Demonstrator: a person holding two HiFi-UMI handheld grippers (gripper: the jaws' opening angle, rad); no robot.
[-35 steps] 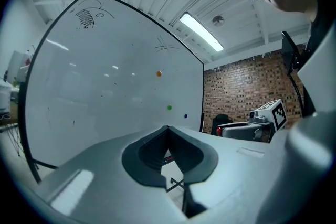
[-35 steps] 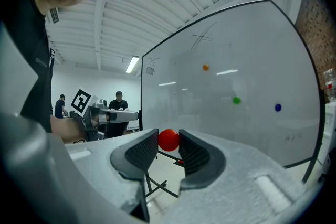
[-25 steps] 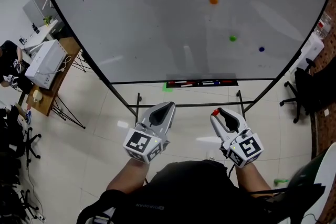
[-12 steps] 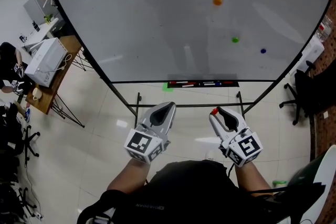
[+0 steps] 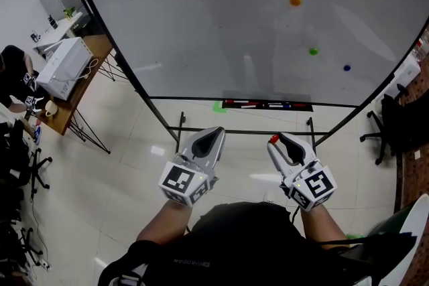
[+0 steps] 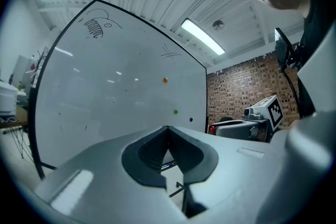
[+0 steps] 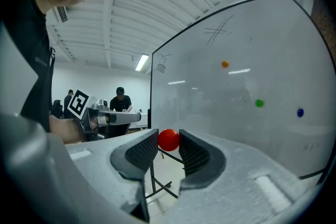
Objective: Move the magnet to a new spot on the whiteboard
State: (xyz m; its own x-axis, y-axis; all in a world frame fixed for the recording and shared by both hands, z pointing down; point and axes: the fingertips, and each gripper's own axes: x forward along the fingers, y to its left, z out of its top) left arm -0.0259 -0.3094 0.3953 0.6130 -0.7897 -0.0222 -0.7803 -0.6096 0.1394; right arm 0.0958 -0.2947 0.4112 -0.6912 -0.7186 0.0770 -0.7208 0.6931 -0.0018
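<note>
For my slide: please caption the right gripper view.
Right gripper holds a red magnet before the whiteboard with orange magnet, green magnet and blue magnet.

I see bright, even light from ceiling strips, soft glare on the whiteboard, and fisheye bending with dark corners in both gripper views.

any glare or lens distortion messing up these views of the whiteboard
Head view: whiteboard edges bow outward, with faint glare streaks on it. Left gripper view: strong fisheye, dark corners. Right gripper view: same fisheye; red magnet in focus between the jaws.
</note>
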